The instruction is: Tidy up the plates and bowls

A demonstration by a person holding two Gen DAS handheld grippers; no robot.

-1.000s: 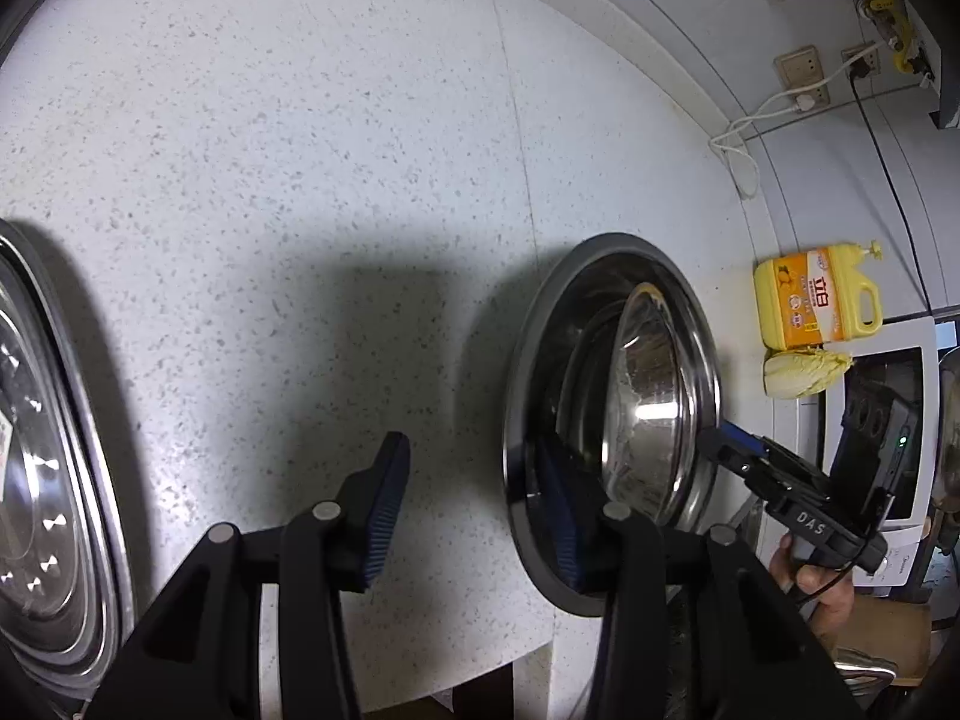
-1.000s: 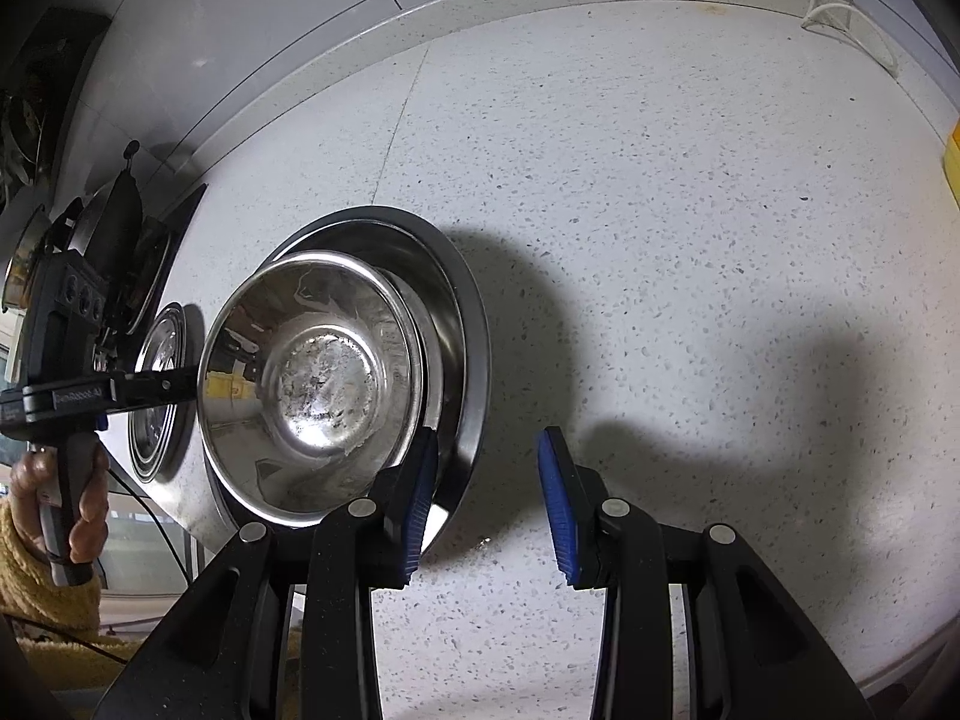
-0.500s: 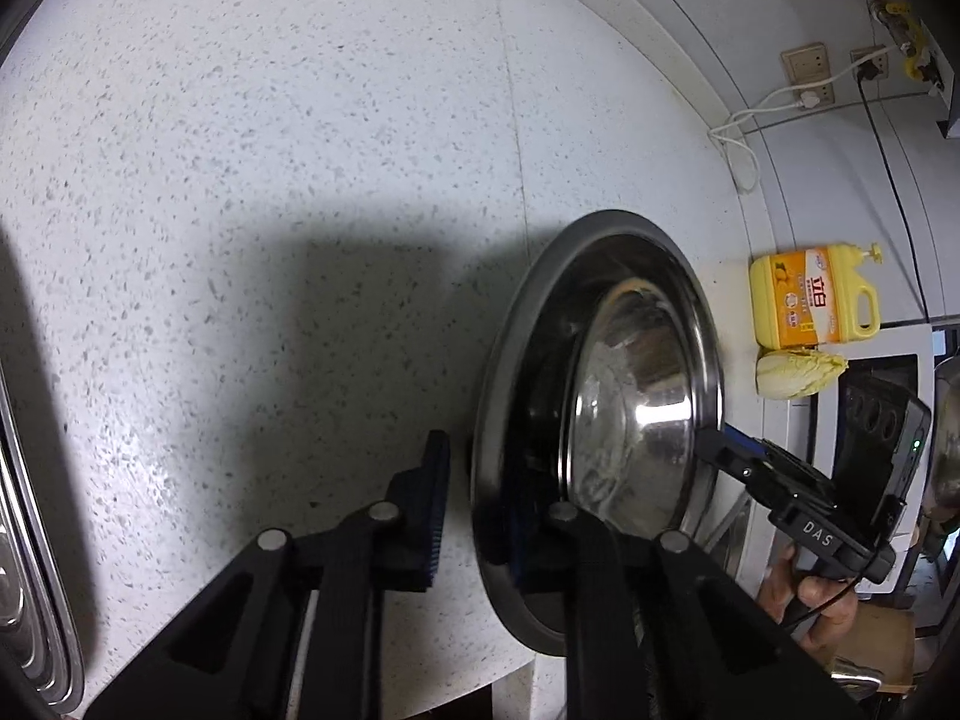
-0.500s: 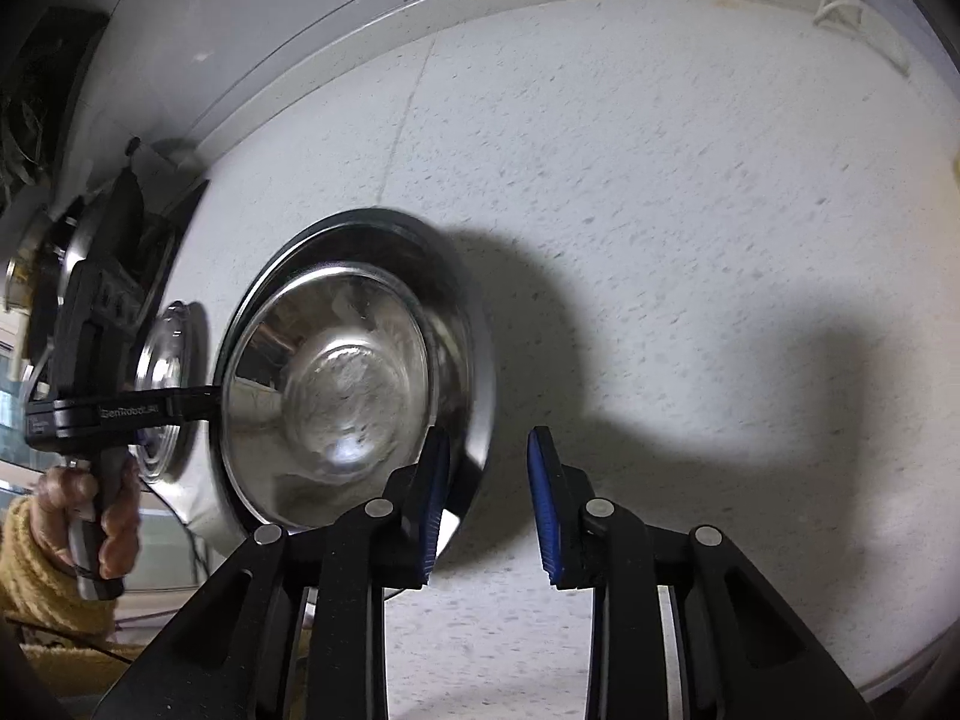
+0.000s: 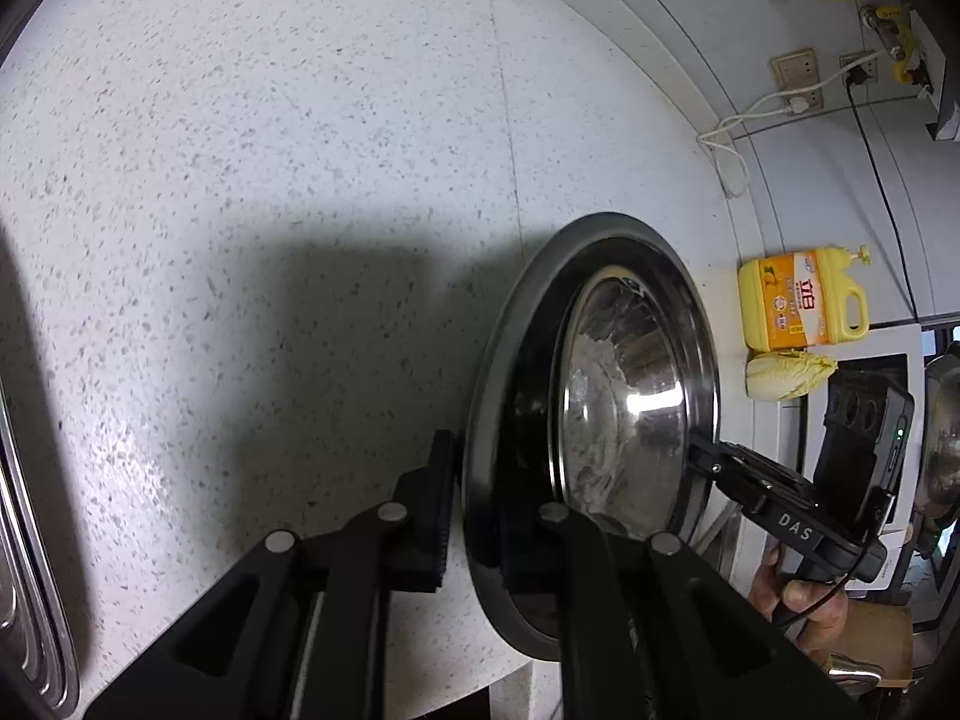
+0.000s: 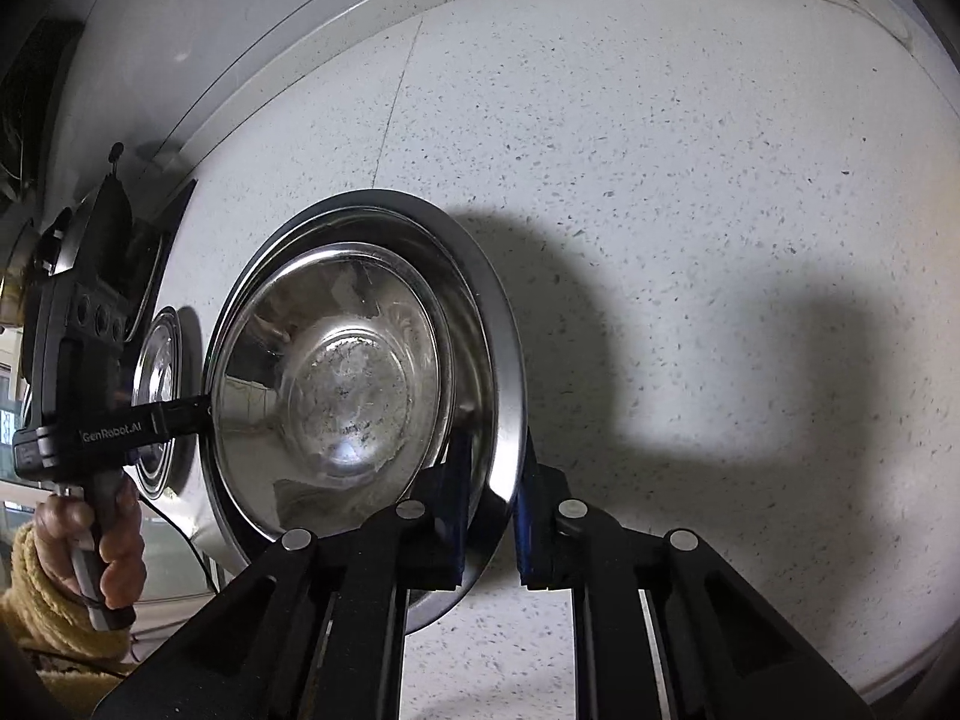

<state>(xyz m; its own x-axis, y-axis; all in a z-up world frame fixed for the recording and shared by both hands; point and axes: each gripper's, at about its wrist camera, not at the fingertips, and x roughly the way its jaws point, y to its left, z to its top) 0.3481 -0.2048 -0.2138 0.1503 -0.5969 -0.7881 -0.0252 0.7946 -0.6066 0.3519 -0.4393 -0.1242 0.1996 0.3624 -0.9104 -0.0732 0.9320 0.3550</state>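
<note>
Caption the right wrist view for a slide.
Right gripper and left gripper clamp opposite rims of a steel plate carrying a bowl.

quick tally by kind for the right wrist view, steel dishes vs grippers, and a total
steel dishes: 3 (wide dish, bowl nested in it, smaller dish beyond)
grippers: 2 (left gripper, right gripper; the jaws of both have just been closing and now clamp the wide dish's rim)
total: 5
</note>
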